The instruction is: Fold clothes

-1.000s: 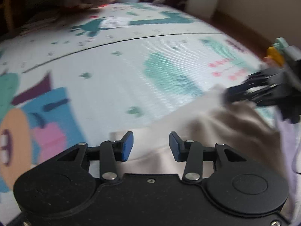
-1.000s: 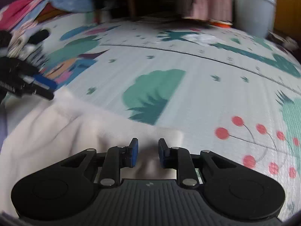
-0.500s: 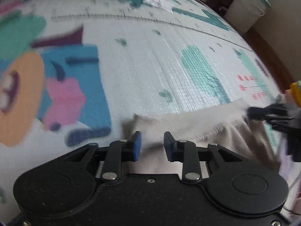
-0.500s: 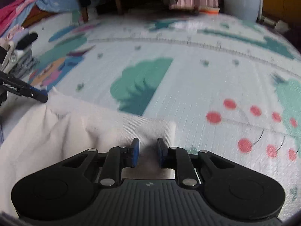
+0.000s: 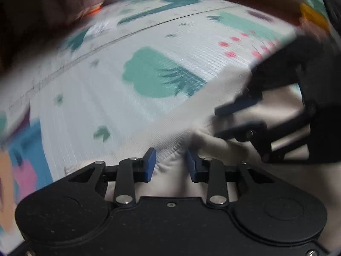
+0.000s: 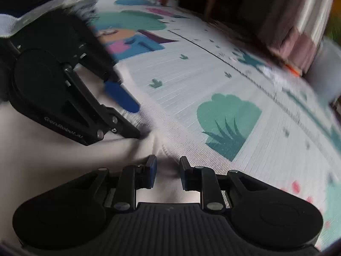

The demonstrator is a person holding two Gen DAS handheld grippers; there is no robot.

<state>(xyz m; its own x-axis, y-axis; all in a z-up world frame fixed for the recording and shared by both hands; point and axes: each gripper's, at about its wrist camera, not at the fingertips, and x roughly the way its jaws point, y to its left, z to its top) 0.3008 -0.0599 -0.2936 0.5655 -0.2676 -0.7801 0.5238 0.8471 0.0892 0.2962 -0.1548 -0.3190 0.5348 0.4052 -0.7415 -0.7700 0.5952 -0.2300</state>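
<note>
A patterned play mat (image 5: 132,98), printed with teal bushes and red dots, is covering the floor, with curtains and a pale bin (image 6: 326,64) blurring at its far edge. A beige garment (image 5: 177,172) is lying at the near edge of the mat, its ribbed hem facing the open mat.

Half a second ago the two hand-held grippers were being held well apart along that hem; now they are being brought close together, so that the right hand-held gripper (image 5: 238,115) is filling the right side of the left wrist view. The hem is bunching into a ridge between them, which suggests one end of the garment is being carried over toward the other to make a fold.

The left hand-held gripper (image 5: 170,163) is being held spread, with cloth lying between its blue pads but not being pinched. The right hand-held gripper (image 6: 167,171) is likewise being held parted over a raised pleat, with gaps showing at both pads.

No contents of the bin are being shown.
</note>
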